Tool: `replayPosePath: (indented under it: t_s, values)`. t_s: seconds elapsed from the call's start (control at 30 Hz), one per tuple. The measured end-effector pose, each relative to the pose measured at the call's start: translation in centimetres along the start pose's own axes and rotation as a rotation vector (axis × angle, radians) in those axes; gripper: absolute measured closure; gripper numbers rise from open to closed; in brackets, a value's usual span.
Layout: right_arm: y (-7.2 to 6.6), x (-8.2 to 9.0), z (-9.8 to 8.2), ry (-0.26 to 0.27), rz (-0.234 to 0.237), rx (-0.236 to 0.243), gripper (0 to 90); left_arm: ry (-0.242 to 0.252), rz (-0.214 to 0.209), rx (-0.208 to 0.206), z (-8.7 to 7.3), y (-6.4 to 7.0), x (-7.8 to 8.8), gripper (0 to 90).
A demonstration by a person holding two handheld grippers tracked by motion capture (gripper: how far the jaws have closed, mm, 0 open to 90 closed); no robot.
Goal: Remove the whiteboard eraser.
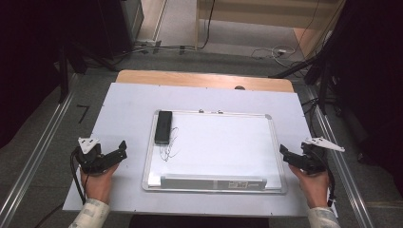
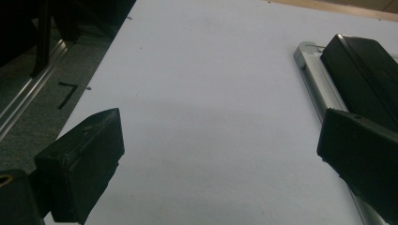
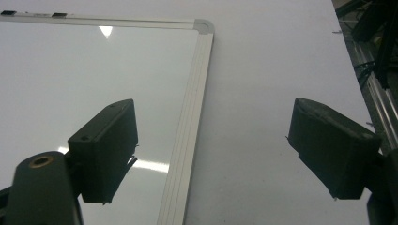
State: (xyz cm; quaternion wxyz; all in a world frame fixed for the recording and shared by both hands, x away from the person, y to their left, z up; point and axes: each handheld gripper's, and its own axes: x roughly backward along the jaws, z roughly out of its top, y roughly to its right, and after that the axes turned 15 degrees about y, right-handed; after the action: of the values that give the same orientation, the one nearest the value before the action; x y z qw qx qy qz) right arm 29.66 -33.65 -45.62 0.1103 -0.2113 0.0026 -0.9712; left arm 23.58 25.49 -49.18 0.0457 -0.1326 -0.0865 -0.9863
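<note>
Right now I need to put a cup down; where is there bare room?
The whiteboard is bare right of the scribble. The table is free along the far edge. Crowded: the eraser corner, and where the left gripper and right gripper sit.

Gaping claw [image 3: 211, 154] above whiteboard's corner [image 3: 199, 56]

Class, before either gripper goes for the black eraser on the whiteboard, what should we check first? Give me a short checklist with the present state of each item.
1. Left gripper open and empty: ok, jaws spread wide.
2. Right gripper open and empty: ok.
3. Eraser free to grasp: ok, it lies flat along the whiteboard's left edge, nothing on it.
4. Marks to wipe: ok, thin scribble beside the eraser.
5. Whiteboard lying flat on the table: ok.
6. Whiteboard fixed against sliding: cannot tell.
</note>
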Motion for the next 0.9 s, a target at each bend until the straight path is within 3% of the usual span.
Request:
replayPosePath:
  t_s: [0.4, 0.5, 0.9]
  values:
    - [0.1, 0.3, -0.5, 0.007, 0.0, 0.002, 15.3, 0.001, -0.018, -0.005, 0.1, 0.2, 0.1, 1.3]
    - [0.1, 0.4, -0.7, 0.002, -0.001, 0.004, 15.3, -0.019, -0.03, -0.006, 0.0, 0.7, -0.1, 1.3]
    - [0.4, 0.6, -0.9, -0.009, -0.004, -0.005, 15.3, 0.004, -0.046, 0.003, 0.5, 1.5, -0.5, 1.8]
